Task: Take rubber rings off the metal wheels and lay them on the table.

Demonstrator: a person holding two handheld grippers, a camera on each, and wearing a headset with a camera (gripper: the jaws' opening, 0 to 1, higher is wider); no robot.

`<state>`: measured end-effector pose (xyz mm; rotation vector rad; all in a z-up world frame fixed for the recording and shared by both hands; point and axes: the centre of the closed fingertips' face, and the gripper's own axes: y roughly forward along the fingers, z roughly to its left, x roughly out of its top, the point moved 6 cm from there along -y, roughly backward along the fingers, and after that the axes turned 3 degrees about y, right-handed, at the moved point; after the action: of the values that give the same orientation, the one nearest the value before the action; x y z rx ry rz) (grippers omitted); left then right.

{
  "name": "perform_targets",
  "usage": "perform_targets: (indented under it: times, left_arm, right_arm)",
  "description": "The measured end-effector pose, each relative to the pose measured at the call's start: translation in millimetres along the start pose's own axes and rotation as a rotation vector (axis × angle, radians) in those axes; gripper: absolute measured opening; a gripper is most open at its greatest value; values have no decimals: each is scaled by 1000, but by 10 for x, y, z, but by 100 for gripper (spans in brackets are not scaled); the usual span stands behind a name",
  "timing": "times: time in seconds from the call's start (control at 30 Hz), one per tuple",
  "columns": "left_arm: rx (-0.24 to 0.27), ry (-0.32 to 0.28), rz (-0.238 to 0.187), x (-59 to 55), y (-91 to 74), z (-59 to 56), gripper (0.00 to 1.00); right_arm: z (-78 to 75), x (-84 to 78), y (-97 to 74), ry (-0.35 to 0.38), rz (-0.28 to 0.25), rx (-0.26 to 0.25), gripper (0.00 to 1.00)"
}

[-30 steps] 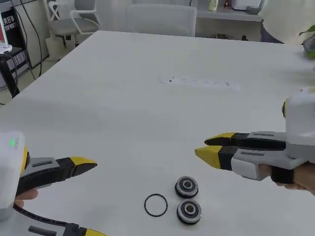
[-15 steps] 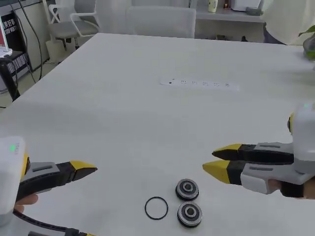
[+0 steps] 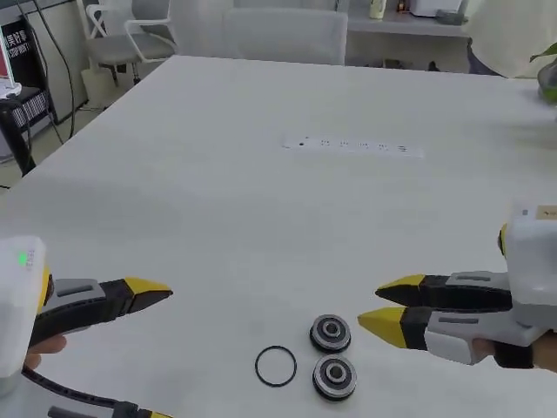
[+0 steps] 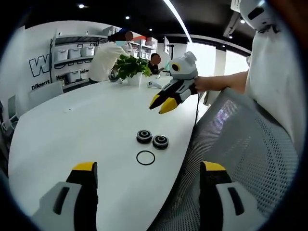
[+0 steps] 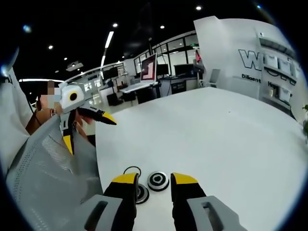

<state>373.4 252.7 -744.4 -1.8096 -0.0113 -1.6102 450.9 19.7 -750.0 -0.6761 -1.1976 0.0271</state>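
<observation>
Two metal wheels with dark rims lie side by side near the table's front edge, one [image 3: 331, 333] just behind the other [image 3: 334, 376]. A loose black rubber ring [image 3: 276, 366] lies flat to their left. My right gripper [image 3: 376, 304] hovers open just right of the wheels, nothing between its fingers. In the right gripper view a wheel [image 5: 158, 181] shows past the jaws of that gripper [image 5: 155, 179], the ring [image 5: 131, 170] beyond. My left gripper [image 3: 161, 353] stands wide open at the left; its view has that gripper [image 4: 149, 168], the wheels [image 4: 144, 136] [image 4: 160, 141] and the ring [image 4: 145, 157].
A white power strip [image 3: 352, 145] lies mid-table. Office chairs [image 3: 287, 35] stand at the far end. A potted plant [image 4: 130, 65] sits on the table's far side, people behind it. A mesh chair back [image 4: 240, 144] is close beside the table edge.
My right gripper has drawn back to the right and lower, toward the near edge, still open. The left gripper, wheels and ring have stayed put.
</observation>
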Motion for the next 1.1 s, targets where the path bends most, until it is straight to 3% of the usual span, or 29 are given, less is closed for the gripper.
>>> perform_targets:
  times: [0.17, 0.5, 0.7, 0.97, 1.1]
  left_arm:
    - [21, -2, -11, 49, -44, 42, 86]
    - [14, 66, -64, 427, -71, 87, 86]
    - [-18, 129, -82, 667, -4, 86, 86]
    - [-51, 193, -81, 844, 107, 153, 82]
    - [-35, 219, -92, 897, 236, 197, 73]
  right_arm:
    - [-23, -43, 4, 12, 0, 8, 25]
    - [-34, -113, 17, 50, 6, 15, 25]
    - [-9, -149, 34, 50, 19, 27, 25]
    - [15, -177, 57, 54, 33, 42, 26]
    - [18, -202, 64, 57, 39, 44, 26]
